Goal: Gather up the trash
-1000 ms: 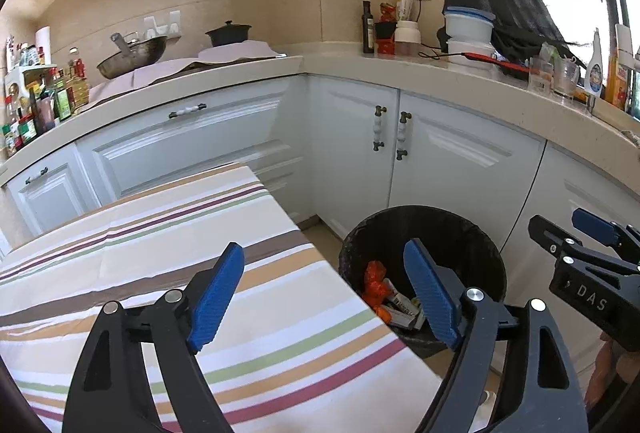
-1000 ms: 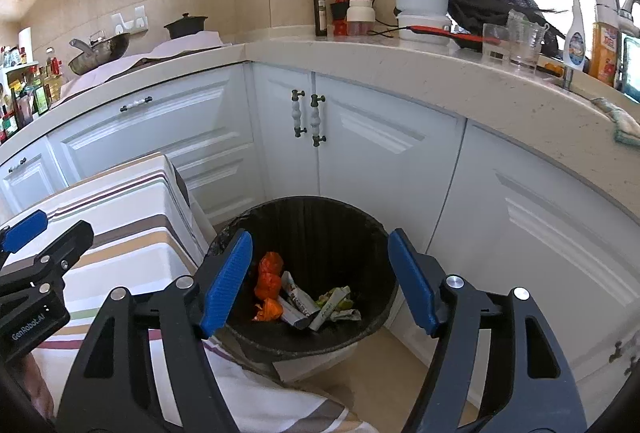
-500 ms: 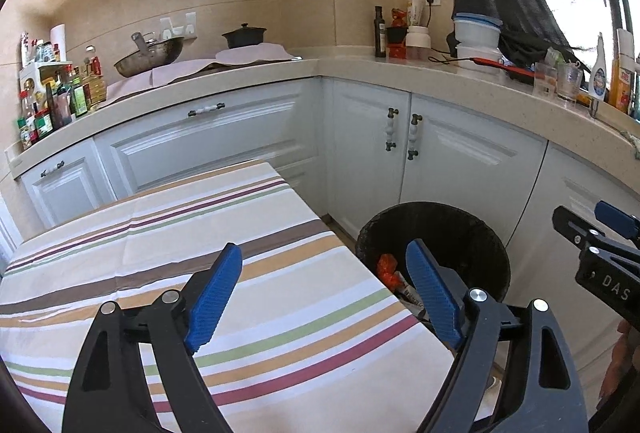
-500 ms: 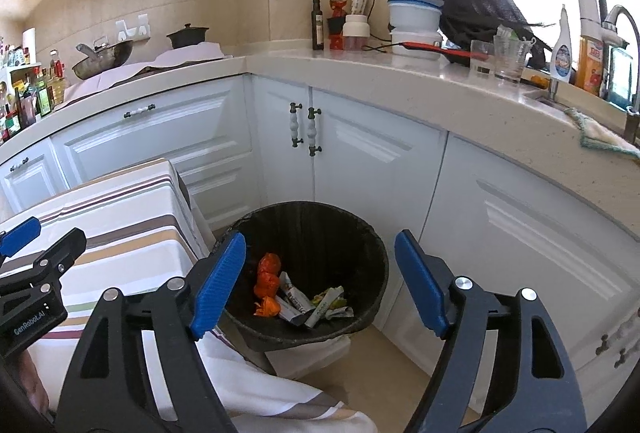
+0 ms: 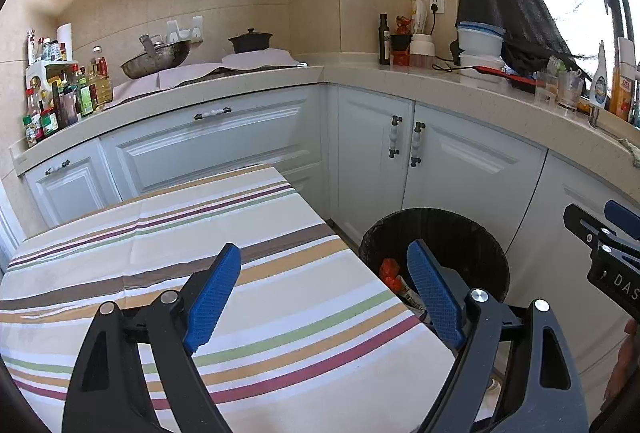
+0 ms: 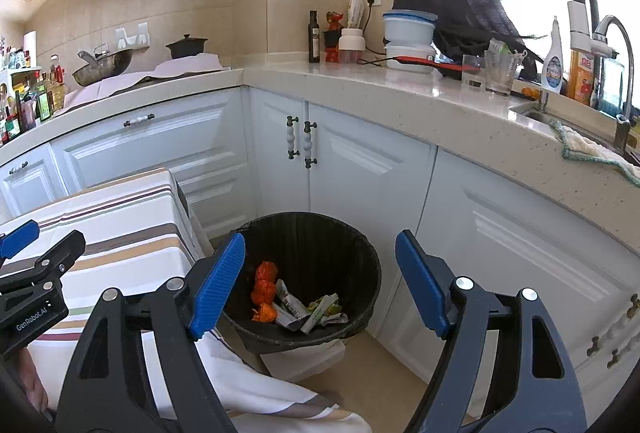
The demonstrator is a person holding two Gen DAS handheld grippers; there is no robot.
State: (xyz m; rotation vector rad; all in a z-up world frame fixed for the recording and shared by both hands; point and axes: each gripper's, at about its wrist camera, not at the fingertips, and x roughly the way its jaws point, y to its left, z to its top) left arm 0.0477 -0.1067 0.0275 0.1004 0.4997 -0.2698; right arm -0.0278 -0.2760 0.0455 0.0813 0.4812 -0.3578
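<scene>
— Two grippers, how do they stand?
— Left gripper (image 5: 324, 291), at nine o'clock over the striped tablecloth (image 5: 168, 233), is spread and empty. Right gripper (image 6: 320, 281), at three, is spread too, nothing between its pads.
— And the trash?
— Orange wrappers (image 6: 265, 291) and crumpled packets (image 6: 308, 311) lie inside the black bin (image 6: 360, 253), at twelve o'clock from the right gripper.

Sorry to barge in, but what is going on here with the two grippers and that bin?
A person is collecting trash with a handheld gripper in each hand. Both the left gripper and right gripper are open and empty. The black bin, beside the striped table, already holds orange wrappers and crumpled paper. No trash shows on the visible part of the tablecloth.
</scene>
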